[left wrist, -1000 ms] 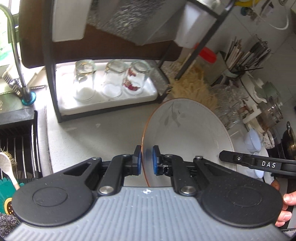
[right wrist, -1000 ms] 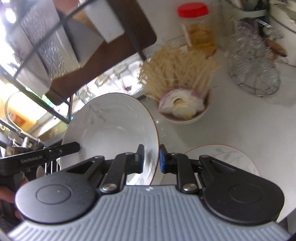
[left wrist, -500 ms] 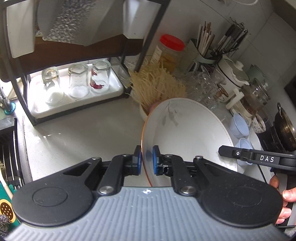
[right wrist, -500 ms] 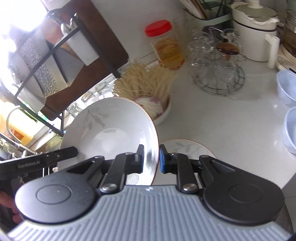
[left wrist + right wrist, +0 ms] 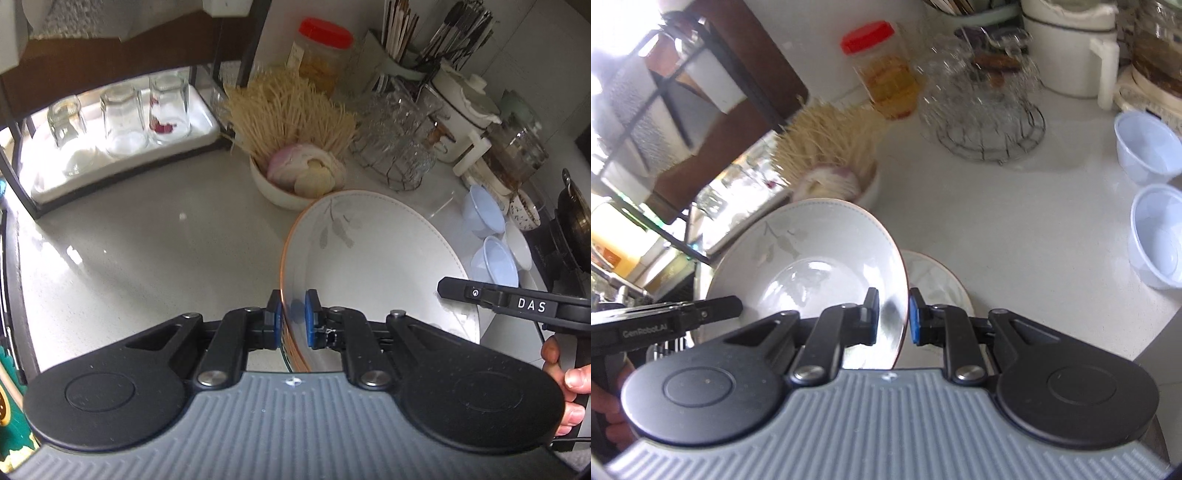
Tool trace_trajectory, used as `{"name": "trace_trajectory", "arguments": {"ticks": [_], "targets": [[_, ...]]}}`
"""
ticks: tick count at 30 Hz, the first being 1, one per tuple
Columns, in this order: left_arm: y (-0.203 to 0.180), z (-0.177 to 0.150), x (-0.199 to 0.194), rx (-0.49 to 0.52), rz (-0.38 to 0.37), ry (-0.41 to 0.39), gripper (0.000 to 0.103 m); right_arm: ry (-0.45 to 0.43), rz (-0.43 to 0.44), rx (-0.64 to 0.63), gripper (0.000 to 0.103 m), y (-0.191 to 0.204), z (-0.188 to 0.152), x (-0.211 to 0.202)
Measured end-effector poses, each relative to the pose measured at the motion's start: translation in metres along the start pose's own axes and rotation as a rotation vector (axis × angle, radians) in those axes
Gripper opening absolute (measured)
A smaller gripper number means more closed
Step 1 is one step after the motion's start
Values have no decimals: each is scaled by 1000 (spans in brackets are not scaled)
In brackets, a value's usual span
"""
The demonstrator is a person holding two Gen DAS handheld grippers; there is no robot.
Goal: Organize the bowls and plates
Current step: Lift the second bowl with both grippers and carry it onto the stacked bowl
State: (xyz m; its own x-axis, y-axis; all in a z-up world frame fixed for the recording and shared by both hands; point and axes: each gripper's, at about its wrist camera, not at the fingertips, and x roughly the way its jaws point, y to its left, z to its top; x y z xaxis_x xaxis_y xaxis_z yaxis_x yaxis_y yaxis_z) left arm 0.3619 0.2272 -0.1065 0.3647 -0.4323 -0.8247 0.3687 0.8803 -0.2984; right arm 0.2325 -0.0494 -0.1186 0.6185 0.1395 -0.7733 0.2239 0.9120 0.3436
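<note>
The left tool [image 5: 291, 319] points steeply downward, its two blue-padded fingers [image 5: 274, 317] drawn close together and clamped on the left rim of a white bowl [image 5: 373, 258], one pad outside the wall and one inside. The right tool [image 5: 894, 317] is angled down likewise, its pads pinching the opposite rim of the same bowl, so the two tools face each other across it. In the left wrist view, the person's right hand [image 5: 565, 384] shows at the frame edge, fingers curled around the handle of the right tool.
</note>
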Motion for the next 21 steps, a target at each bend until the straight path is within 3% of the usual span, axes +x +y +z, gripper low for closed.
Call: {"name": "trace_trajectory", "arguments": {"ticks": [8,21], "targets": [[-13,-4,29,18,27,43,14,31,-30,-14,20,-20,-5,21],[-16,-3,47,6,67,91,15,49,-48,-93,20,-21,-8,37]]}}
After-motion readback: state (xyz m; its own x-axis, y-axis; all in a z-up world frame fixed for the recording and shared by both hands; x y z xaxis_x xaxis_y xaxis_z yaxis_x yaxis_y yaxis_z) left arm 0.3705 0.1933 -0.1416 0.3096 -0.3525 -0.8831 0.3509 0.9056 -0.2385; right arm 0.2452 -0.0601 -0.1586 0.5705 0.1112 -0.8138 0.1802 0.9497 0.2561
